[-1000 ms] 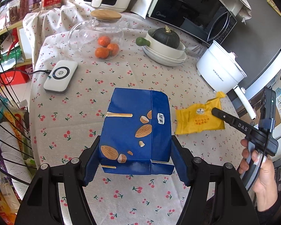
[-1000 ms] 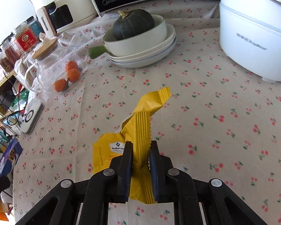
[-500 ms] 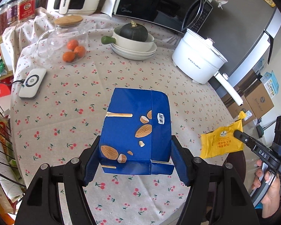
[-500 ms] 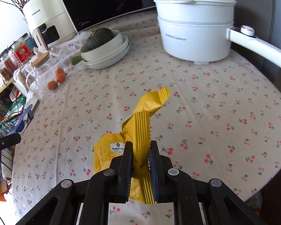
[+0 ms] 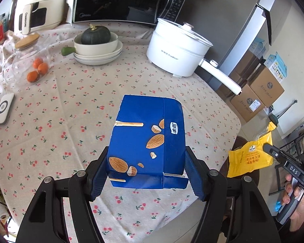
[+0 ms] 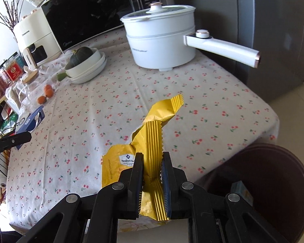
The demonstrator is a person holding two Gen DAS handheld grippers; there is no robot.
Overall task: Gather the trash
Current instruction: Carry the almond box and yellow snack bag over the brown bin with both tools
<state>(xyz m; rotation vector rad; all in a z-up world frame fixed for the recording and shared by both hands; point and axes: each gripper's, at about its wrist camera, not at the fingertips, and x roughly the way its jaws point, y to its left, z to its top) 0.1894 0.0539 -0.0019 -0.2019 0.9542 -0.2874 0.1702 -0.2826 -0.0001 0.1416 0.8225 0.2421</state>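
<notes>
- Above the near edge of the worktop, you are holding the blue almond carton in the left gripper, its fingers clenched against the carton's two sides; the carton is hanging clear of the cherry-print cloth.
- You are gripping the yellow snack wrapper in the right gripper, the fingers pinched on its crimped end, and the rest of the wrapper is sticking up and forward past the tips.
- From the left wrist view, the wrapper is sitting out beyond the worktop's right edge, over the floor side, so you appear to be carrying it away from the worktop.
- Judging by this, the picking-up part is looking done for these two pieces: both are off the cloth and in hand.
- What is remaining is the drop-off. No bin is clearly showing; the dark round object low on the right in the right wrist view may be one, but I cannot tell.
- Nothing else on the cloth is reading as trash: the white electric pot, the stacked bowls with the green squash, the glass jar of oranges and the small white charger pad are looking like things to be left alone.
- Both pieces are light and crushable, so a firm clench is probably enough until release.
</notes>
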